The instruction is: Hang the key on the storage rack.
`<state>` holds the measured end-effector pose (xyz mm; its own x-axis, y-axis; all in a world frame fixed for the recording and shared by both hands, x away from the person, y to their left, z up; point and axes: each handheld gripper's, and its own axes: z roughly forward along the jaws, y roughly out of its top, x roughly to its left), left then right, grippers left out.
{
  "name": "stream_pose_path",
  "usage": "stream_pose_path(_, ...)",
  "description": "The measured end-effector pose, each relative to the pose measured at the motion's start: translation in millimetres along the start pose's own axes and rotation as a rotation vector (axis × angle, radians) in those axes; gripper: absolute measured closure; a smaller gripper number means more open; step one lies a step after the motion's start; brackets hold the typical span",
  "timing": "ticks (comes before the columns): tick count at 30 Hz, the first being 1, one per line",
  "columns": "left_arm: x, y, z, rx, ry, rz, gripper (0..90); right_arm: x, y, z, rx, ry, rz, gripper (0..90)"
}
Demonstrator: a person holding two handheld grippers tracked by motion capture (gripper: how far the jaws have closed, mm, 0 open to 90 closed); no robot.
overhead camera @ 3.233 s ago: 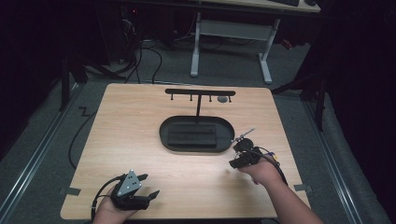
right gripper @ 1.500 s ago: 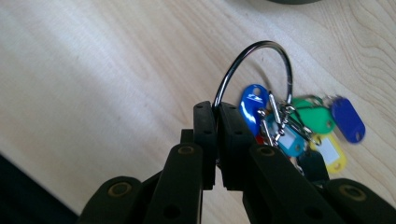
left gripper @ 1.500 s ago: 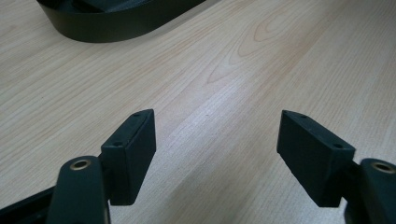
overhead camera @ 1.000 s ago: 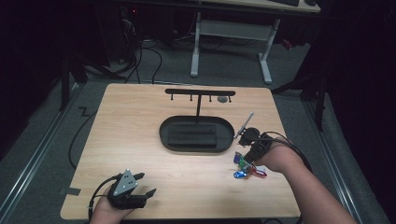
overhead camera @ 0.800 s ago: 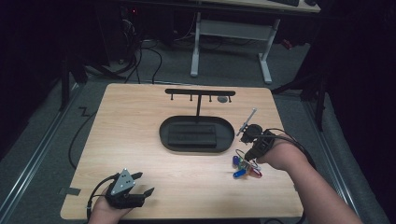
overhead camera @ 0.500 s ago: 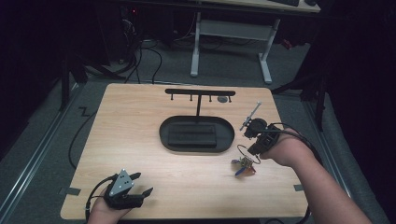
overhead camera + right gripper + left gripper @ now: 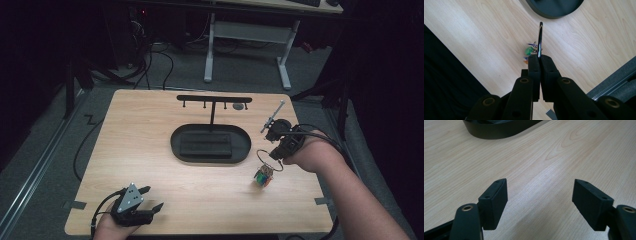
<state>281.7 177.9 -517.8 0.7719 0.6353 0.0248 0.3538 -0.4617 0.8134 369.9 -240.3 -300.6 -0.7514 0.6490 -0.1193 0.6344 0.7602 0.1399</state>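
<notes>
Dim room, grey floor [image 7: 45, 130], white-legged desk [image 7: 250, 35], cables [image 7: 160, 60]

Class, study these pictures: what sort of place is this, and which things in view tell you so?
Probably a lab or workshop set up for recording handling trials: a lone wooden table in a dark room, cables on the floor, and a person working hand-held tongs, the right tongs gripping a key ring.
</notes>
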Motion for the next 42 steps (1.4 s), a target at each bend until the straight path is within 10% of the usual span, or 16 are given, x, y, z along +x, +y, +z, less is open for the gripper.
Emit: stream_pose_path(42, -1.0, -1.1, -1.4, 0.008, -0.008, 0.027, 29.1, -56.3, 81.2, -4.5, -0.088, -0.019, 0.081, 88.0)
